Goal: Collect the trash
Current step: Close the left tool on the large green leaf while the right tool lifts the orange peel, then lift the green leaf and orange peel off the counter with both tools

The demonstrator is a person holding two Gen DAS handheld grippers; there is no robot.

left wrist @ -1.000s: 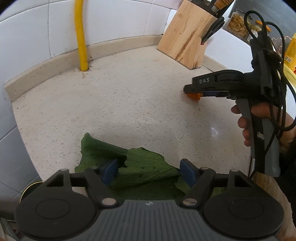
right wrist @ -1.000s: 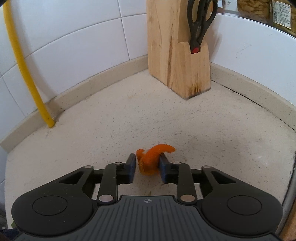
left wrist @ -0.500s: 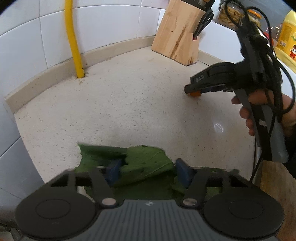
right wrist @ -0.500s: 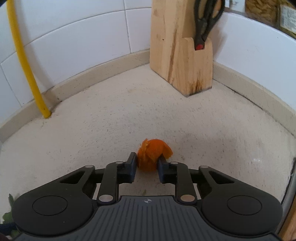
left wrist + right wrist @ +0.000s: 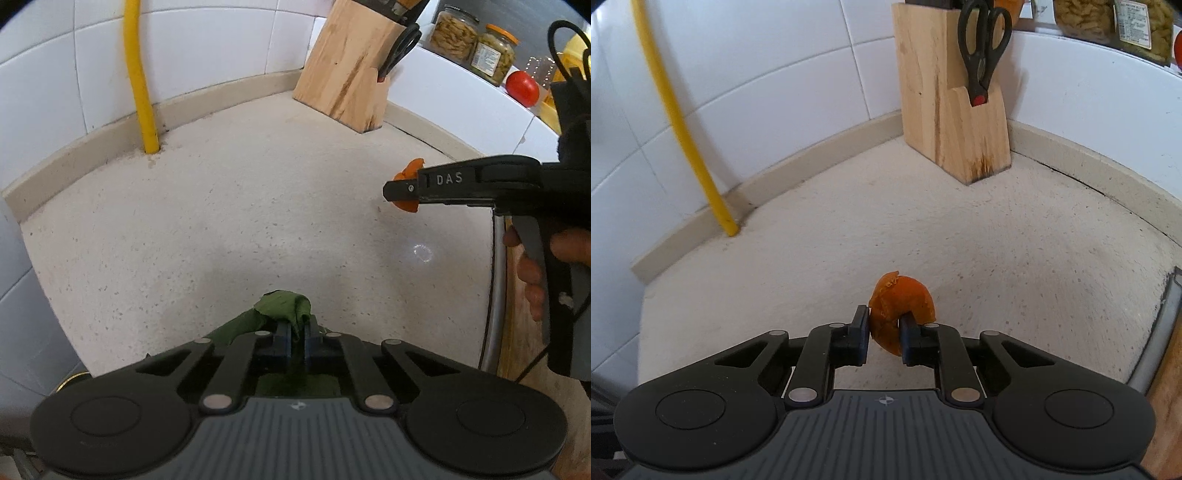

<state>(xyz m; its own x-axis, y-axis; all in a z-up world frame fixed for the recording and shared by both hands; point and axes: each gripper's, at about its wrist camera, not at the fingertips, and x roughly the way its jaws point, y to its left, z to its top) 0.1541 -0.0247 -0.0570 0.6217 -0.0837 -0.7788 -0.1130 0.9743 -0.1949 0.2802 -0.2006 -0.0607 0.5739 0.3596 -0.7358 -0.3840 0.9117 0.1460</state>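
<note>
At the bottom centre of the left wrist view, the left gripper (image 5: 295, 334) is seen clamped fully onto a crumpled green leaf (image 5: 282, 308), bunched above the speckled countertop (image 5: 221, 229). At the lower centre of the right wrist view, a curled orange peel (image 5: 899, 306) is pinched between the narrowly parted pads of the right gripper (image 5: 884, 334), clear of the counter. A wooden knife block (image 5: 945, 110) stands at upper right.

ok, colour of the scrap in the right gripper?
Orange: a curled peel pinched in the right gripper. Right wrist view shows it best.
</note>
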